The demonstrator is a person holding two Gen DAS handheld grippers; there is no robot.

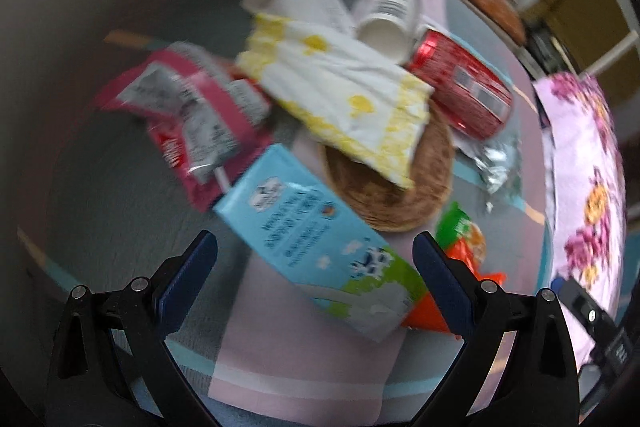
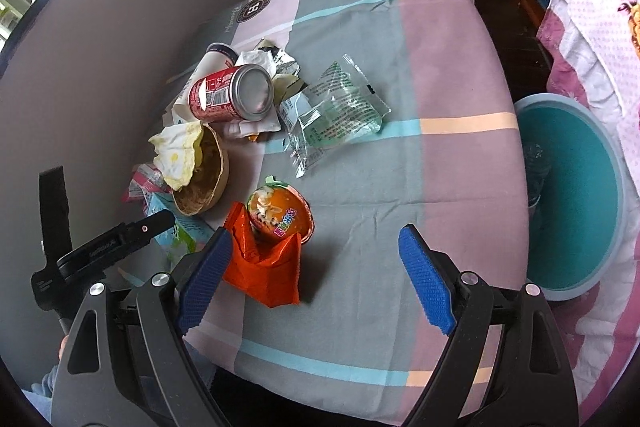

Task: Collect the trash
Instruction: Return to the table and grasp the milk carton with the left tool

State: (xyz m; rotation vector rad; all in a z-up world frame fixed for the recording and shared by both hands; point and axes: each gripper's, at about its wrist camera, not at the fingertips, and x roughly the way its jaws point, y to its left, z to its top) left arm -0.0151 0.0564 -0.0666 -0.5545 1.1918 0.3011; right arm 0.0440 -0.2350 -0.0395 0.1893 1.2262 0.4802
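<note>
Left wrist view: my left claw [image 1: 314, 263] is wide open with the blue milk box [image 1: 316, 247] lying crooked between its fingers, not squeezed yet. Farther off sits the red can [image 1: 460, 83]. My right claw [image 2: 316, 275] is open too, holding nothing, the orange wrapper [image 2: 264, 267] by its left finger. The box might slip sideways if I pinch a corner.

The left wrist view is motion-blurred, leaving print on the milk carton [image 1: 320, 247] unreadable.
</note>
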